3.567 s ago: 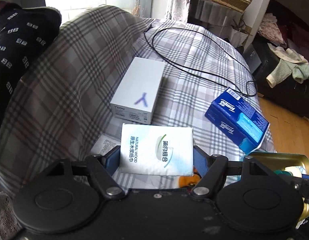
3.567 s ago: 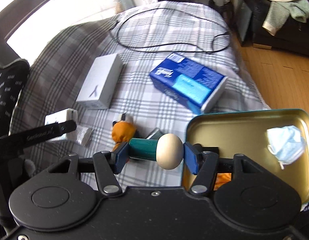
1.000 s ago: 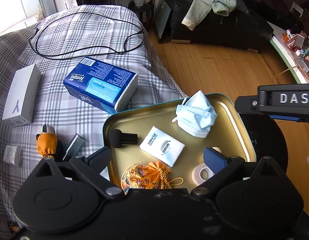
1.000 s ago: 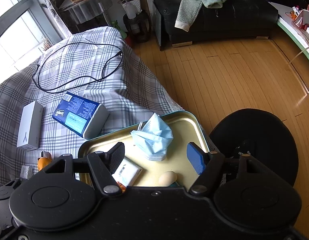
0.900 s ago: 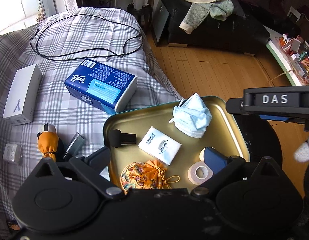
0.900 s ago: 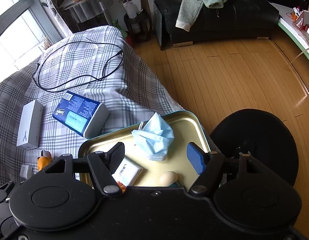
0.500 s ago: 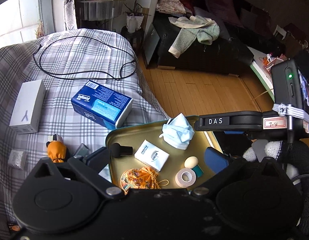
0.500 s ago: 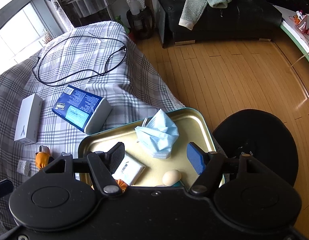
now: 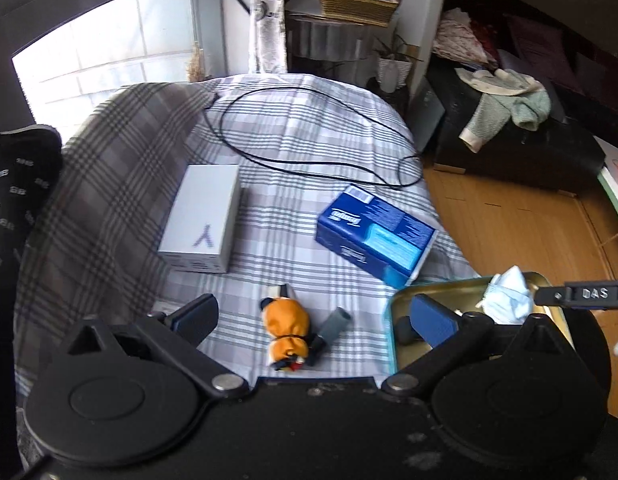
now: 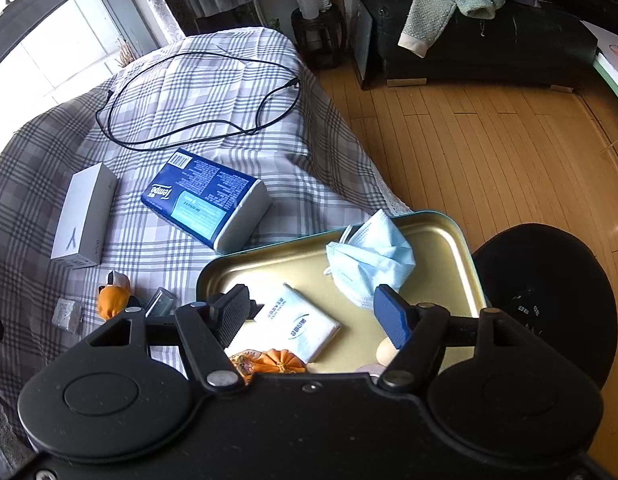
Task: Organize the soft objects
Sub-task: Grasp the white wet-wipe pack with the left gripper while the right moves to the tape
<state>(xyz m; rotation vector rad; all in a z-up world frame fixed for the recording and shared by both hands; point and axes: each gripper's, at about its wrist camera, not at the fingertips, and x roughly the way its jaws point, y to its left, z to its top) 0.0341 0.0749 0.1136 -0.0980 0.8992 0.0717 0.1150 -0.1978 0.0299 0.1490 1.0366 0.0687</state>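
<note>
Hovering with its jaws wide and nothing between them, the left tool [image 9: 313, 316] is looking down on the orange stuffed toy [image 9: 285, 332], which is lying on the plaid bed cover [image 9: 293, 152] right ahead of it, between its two fingers in the view. The toy looks like the next soft thing to go into the tray [image 10: 449, 232]; the step in hand seems to be the reach for a new item. The next move calls for lowering the left tool over the toy's plump middle and closing gently, since the fabric will squash.

A small grey clip-like piece [image 9: 334, 322] is lying just beside the toy on its right, seemingly touching its lower end, so the right finger could catch it. The tray's edge is close on that side too.

The right tool [image 10: 311, 312] is also empty with its jaws standing wide, hanging over the tray, where a face mask [image 10: 369, 260], a tissue pack [image 10: 297, 326] and an orange pouch [image 10: 269, 362] are lying. Farther ahead of the left tool are sitting a white box [image 9: 201, 216], a blue tissue box [image 9: 375, 236] and a looped black cable [image 9: 309, 136], all well clear of the toy.
</note>
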